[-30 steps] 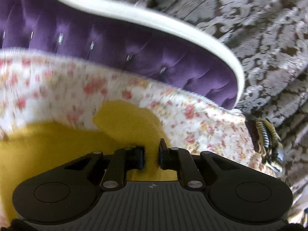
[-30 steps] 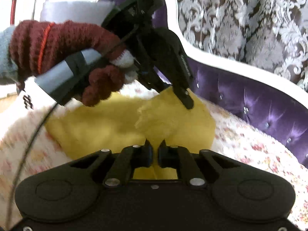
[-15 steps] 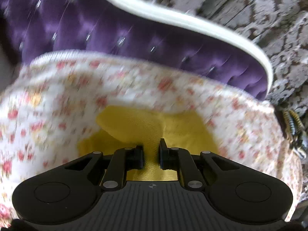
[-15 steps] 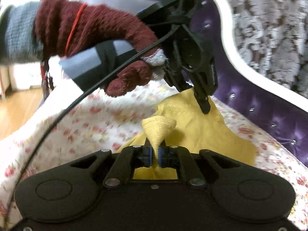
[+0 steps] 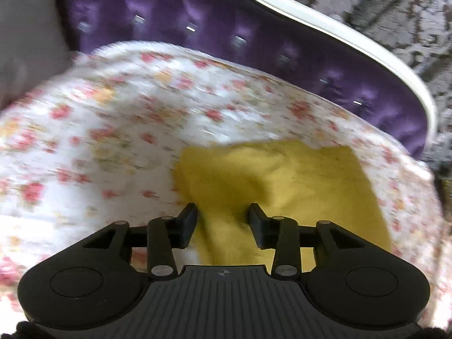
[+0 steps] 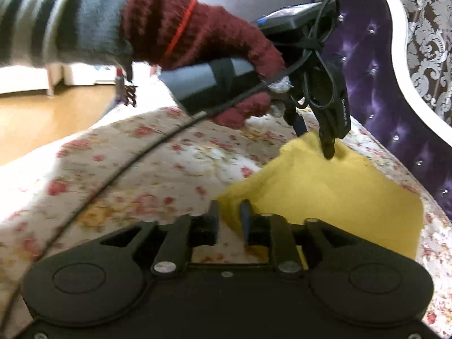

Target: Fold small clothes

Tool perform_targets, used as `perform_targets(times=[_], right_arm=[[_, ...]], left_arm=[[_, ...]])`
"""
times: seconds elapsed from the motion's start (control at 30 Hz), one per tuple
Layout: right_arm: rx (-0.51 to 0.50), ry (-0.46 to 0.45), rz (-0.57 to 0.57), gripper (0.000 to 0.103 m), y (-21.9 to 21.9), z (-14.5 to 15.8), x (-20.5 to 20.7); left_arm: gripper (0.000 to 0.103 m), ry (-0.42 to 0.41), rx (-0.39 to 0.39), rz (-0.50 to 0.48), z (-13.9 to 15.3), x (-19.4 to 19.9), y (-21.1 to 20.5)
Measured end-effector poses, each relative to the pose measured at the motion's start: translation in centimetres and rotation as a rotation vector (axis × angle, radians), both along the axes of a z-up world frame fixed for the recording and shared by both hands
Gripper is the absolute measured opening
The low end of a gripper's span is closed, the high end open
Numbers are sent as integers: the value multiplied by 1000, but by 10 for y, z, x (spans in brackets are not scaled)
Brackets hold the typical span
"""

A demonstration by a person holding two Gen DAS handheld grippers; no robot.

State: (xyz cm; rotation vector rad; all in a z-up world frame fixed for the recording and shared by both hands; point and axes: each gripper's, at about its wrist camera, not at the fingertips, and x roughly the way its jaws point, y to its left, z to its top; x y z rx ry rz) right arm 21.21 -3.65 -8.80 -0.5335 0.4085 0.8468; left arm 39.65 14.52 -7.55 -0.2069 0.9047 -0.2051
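Yellow cloth [image 5: 296, 186], near edge hidden behind left claw [image 5: 222, 220].

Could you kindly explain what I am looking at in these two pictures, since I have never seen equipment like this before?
There is no robot here: a person holds a two-finger gripper in each hand, with a camera on each looking along its fingers. One picture comes from the left gripper, the other from the right gripper. The right view also shows the gloved left hand holding its tool. A yellow garment lies on a floral bedspread before a purple tufted headboard. Both grippers' jaws have just been opening. The cloth lies between each pair of fingers, but the pads no longer press on it, so the fold appears just released.
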Motion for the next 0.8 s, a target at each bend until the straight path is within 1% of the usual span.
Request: perform_targets(times=[0.07,0.1,0.13,0.17,0.2,0.23,0.27,0.33,0.37,0.43,0.5,0.53,0.57,0.63,0.67,0.73,0.8], right_arm=[[36,28,19,30,-10,8,-3],[73,44,11,30,-17,13,-4],[112,60,-2,34,-24,18,-3],[159,78,-24,42,-34,22,0],[210,95,-64,48,-46,28,8],[244,104,-100,58,-54,31,16],[273,115,-147,62,-63,33,27],[305,127,-256,62,-81,34,51],[320,132,-302,62,-90,34,63],[367,167,-380,63,-104,32,92],[418,230,-439,65,-115,28,121],[440,264,-457,71,-119,25,135],[459,296,-471,80,-125,20,145],[488,354,-486,82,-134,12,165],[497,370,-493,82,-137,8,167],[529,405,-502,82,-142,0,173],[569,467,-496,82,-149,-10,181]], left_arm=[[39,-34,31,44,7,-2,7],[39,-47,45,70,11,-3,9],[39,-66,55,87,16,-5,11],[41,-87,58,93,22,-8,11],[44,-105,64,91,27,-11,9],[52,-125,75,81,31,-17,6],[59,-148,93,59,35,-24,-1],[65,-182,133,3,37,-40,-16],[66,-186,152,-30,36,-48,-25],[66,-184,164,-67,30,-61,-39],[68,-158,160,-109,20,-73,-51],[70,-140,160,-127,14,-78,-55],[72,-133,170,-134,9,-84,-59],[75,-126,208,-129,0,-96,-63],[76,-123,215,-120,-4,-102,-63],[78,-114,189,-84,-10,-111,-57],[85,-97,153,-42,-16,-119,-50]])
